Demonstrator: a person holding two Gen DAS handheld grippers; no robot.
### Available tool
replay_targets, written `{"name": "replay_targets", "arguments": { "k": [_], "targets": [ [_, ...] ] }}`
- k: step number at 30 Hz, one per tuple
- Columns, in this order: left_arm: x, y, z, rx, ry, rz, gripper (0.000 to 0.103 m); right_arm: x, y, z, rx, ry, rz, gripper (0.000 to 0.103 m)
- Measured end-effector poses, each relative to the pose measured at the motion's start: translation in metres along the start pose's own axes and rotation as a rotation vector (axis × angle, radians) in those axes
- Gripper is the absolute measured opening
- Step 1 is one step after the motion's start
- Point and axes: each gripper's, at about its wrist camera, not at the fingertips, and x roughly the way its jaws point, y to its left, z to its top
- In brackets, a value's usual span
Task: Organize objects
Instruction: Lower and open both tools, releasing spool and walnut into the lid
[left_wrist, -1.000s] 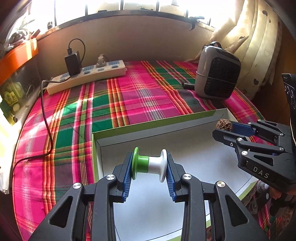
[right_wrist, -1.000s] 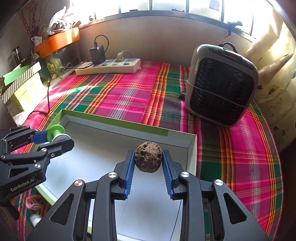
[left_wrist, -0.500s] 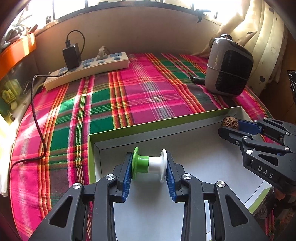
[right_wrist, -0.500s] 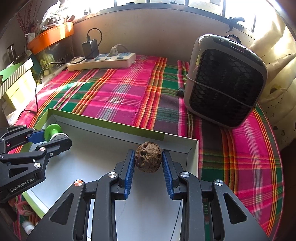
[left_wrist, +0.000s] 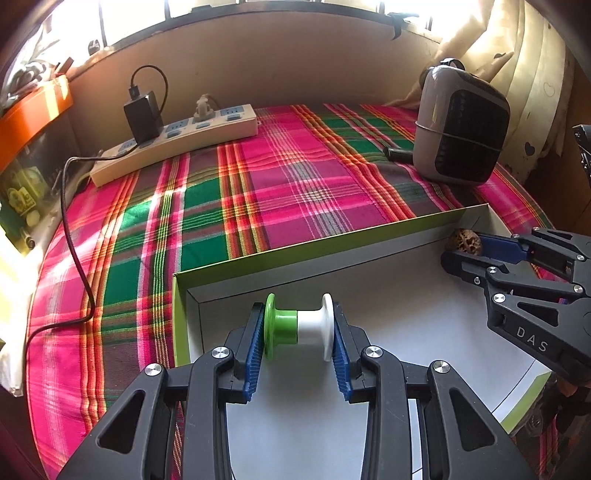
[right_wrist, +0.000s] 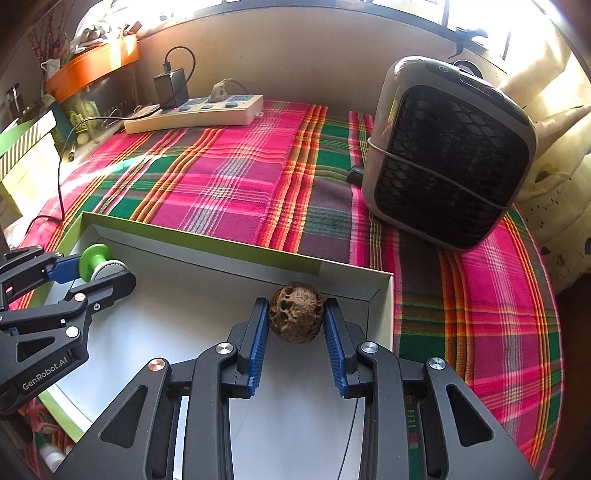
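Left gripper (left_wrist: 298, 328) jaws clamped end-on across spool (left_wrist: 298, 326), axis crosswise, at box (left_wrist: 180, 317) near-left corner; right gripper (right_wrist: 295, 319) jaws pinching walnut (right_wrist: 295, 313) at far-right corner, both above the floor.

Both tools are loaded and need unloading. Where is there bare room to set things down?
The box floor lies bare between spool and walnut. The cloth is free between power strip and fan; those far corners are crowded.

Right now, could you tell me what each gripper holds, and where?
Left gripper: green-and-white spool, clamped by its two end flanges. Right gripper: walnut, pinched across its sides.
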Motion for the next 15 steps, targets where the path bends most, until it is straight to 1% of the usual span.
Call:
{"name": "replay_targets", "arguments": {
  "k": [6, 9, 11, 15],
  "targets": [
    [0.0003, -0.0005, 0.0004, 0.001, 0.006, 0.005, 0.032, 0.0004, 0.0002, 0.0007, -0.003, 0.004, -0.005, 0.031],
    [0.0003, -0.0015, 0.0004, 0.007, 0.009, 0.003, 0.036, 0.0007, -0.0004, 0.0014, -0.001, 0.004, -0.002, 0.032],
    [0.0002, -0.0023, 0.0002, 0.009, 0.012, 0.005, 0.038, 0.0004, -0.0007, 0.0017, 0.002, 0.003, 0.006, 0.035],
    [-0.0002, -0.0025, -0.0004, 0.007, 0.014, 0.008, 0.039, 0.0003, 0.002, 0.0024, 0.002, 0.003, 0.016, 0.042]
  ]
}}
